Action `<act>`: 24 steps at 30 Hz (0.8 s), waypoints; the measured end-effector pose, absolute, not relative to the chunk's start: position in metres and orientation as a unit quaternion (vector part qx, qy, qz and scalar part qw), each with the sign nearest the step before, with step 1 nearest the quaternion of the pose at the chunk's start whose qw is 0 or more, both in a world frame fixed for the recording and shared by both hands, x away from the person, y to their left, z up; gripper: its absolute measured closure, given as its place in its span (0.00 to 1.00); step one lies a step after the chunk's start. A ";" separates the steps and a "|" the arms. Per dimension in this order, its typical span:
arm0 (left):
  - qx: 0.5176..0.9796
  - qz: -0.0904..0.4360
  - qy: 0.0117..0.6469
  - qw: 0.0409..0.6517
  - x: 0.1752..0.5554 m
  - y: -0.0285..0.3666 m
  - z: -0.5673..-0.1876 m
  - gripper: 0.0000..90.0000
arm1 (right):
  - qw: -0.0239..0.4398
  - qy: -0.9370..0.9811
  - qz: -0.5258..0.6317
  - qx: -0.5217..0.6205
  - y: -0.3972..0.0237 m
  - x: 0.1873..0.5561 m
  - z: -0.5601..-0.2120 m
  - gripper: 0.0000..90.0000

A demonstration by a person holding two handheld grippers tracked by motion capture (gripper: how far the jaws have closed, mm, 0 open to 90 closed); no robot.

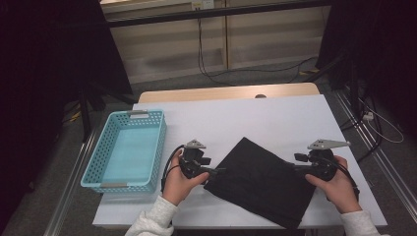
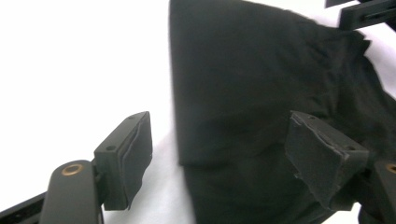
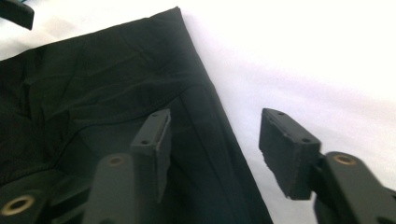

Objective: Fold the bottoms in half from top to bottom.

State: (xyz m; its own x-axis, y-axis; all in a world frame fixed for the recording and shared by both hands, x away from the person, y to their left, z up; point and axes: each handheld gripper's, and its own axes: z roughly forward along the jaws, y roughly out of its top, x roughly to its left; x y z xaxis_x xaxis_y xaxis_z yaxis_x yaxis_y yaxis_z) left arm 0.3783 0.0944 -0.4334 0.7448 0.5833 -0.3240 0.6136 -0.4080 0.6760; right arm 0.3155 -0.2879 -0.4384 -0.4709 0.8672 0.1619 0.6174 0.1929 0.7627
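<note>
Seen from above, my workspace is a white table [image 1: 255, 118] with a folded black cloth [image 1: 260, 179] lying flat on its near half, turned so that its corners point away from me and toward me. To the left of the cloth, well apart from it, stands a light blue perforated basket [image 1: 93, 169] at the table's left edge, with nothing in it. I hold the left gripper [image 1: 216, 170] at the cloth's left corner, its tips just at the fabric's edge, and the right gripper [image 1: 295, 168] at the cloth's right edge, its tips over the fabric. In the left gripper view the jaws stand wide apart with the cloth [image 2: 261, 93] lying below and between them; neither pad presses on it, and the left pad sits over bare table (the right one over fabric). In the right gripper view the jaws are likewise parted, one over the cloth [image 3: 93, 84] and the other over the white surface, with the cloth's straight hem running between them; nothing is gripped. My hands [image 1: 179, 182] wrap the gripper bodies from below, the sleeves pale.
</note>
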 end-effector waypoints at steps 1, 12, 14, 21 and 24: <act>0.839 -0.019 0.362 0.407 0.379 0.096 -0.435 0.28 | 0.157 0.756 0.404 0.491 -0.287 0.316 -0.438 0.45; 0.841 -0.023 0.383 0.381 0.374 0.108 -0.450 0.35 | 0.165 0.755 0.411 0.484 -0.278 0.322 -0.438 0.39; 0.840 -0.020 0.385 0.381 0.372 0.110 -0.451 0.35 | 0.166 0.755 0.412 0.482 -0.275 0.326 -0.438 0.39; 0.839 -0.006 0.389 0.380 0.364 0.117 -0.453 0.35 | 0.168 0.766 0.408 0.467 -0.257 0.345 -0.438 0.38; 0.842 -0.002 0.383 0.379 0.359 0.117 -0.453 0.35 | 0.171 0.771 0.407 0.459 -0.250 0.354 -0.437 0.38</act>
State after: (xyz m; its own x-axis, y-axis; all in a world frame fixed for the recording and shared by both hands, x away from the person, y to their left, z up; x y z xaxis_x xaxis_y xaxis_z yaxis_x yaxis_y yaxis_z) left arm 0.3594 0.1174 -0.4531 0.7067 0.6433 -0.2947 0.6471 -0.4190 0.6370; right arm 0.3542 -0.2495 -0.4367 -0.5210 0.8463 0.1108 0.5683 0.2471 0.7848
